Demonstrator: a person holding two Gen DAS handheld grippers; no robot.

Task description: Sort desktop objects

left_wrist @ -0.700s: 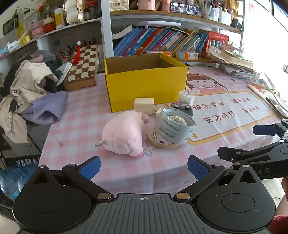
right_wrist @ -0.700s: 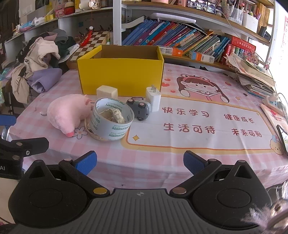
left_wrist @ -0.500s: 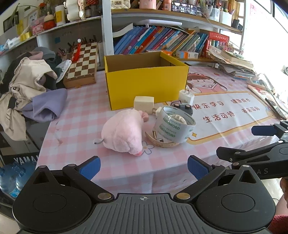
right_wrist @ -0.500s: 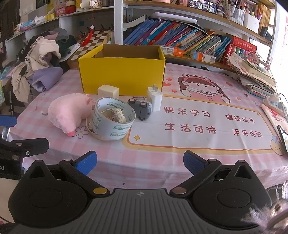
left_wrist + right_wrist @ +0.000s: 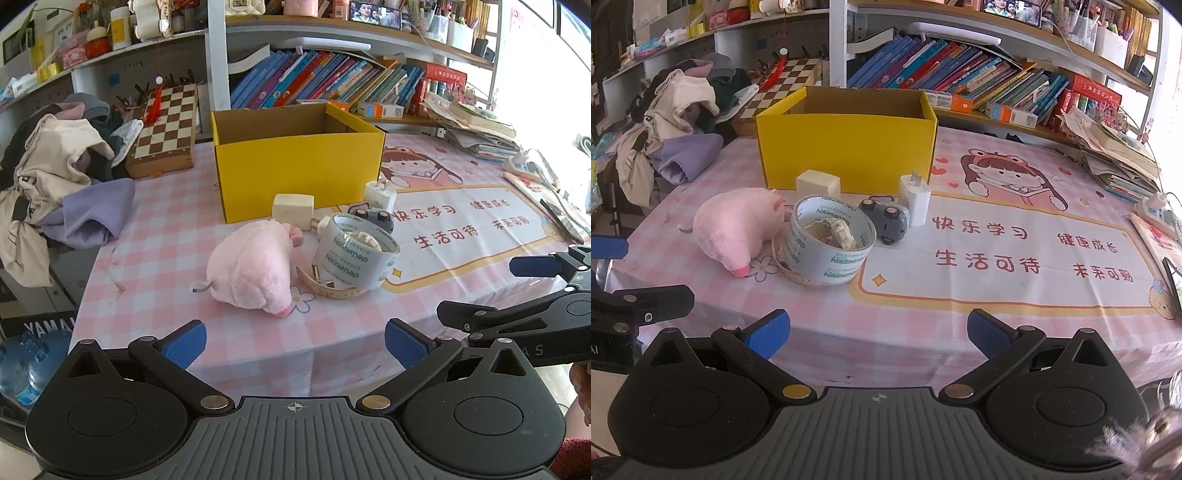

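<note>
Lying on its side, the fluffy pink plush toy [image 5: 251, 269] rests ahead of the left claw [image 5: 294, 341], well apart from its spread, empty jaws. Touching the plush on its right sits a wide roll of clear printed tape [image 5: 829, 245], ahead and left of the right claw [image 5: 879, 332], which also gapes with nothing between its jaws. Behind them stand a cream square block [image 5: 818, 182], a grey toy car [image 5: 884, 219], a white plug charger [image 5: 916, 199] and an open yellow cardboard box [image 5: 295, 162]. A pink checked cloth covers the table [image 5: 923, 332]; crowded bookshelves [image 5: 960, 74] rise behind.
</note>
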